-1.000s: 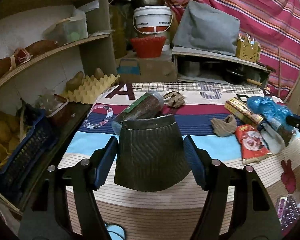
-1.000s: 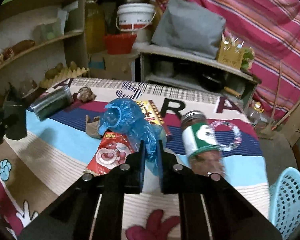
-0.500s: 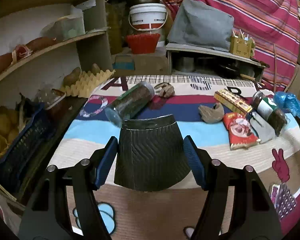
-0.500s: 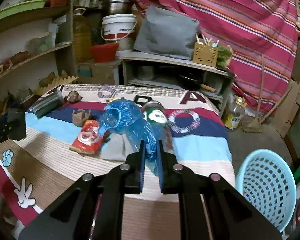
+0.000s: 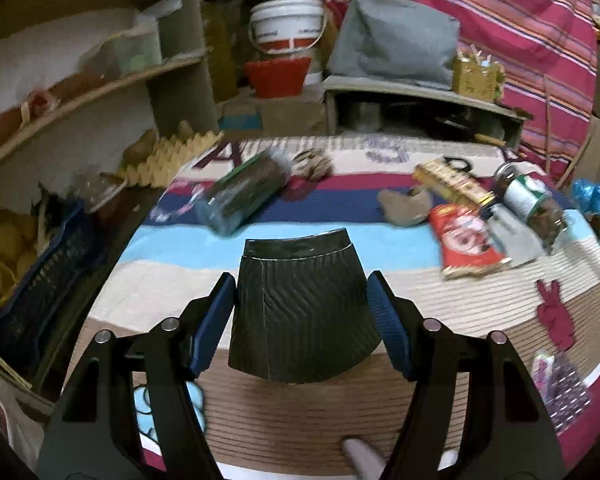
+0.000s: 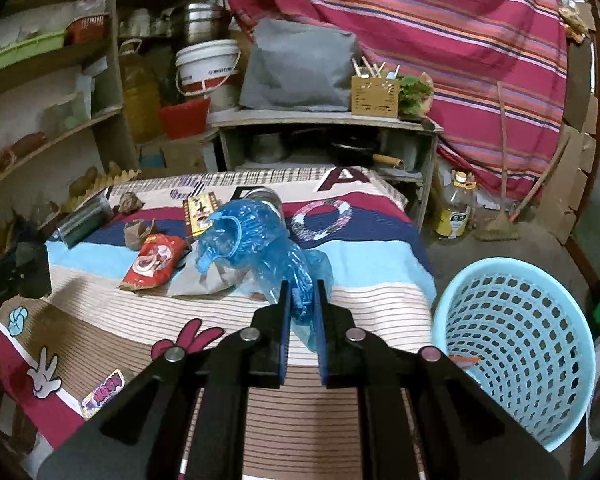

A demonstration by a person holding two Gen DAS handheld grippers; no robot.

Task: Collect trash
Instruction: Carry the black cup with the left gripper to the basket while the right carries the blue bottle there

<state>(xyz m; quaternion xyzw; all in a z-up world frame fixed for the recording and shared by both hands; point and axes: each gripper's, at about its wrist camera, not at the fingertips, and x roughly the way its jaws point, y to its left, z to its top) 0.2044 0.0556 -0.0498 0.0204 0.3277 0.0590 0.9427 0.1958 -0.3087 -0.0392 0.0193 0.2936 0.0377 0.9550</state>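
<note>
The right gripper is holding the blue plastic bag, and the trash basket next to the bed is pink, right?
Not quite. The basket is light blue, not pink, as the right wrist view shows. The rest is right: the right gripper has its jaws shut on the blue plastic bag.

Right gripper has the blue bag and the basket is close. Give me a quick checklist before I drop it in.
1. Grip on blue plastic bag: right gripper shut on its lower end, ok.
2. Bag clear of the table: cannot tell; it hides what lies beneath.
3. Light blue basket open side facing the gripper: ok.
4. Gripper over the basket: not ok, basket sits to the right.
5. Left gripper out of the way: ok, around the black ribbed cup; contact cannot tell.
</note>
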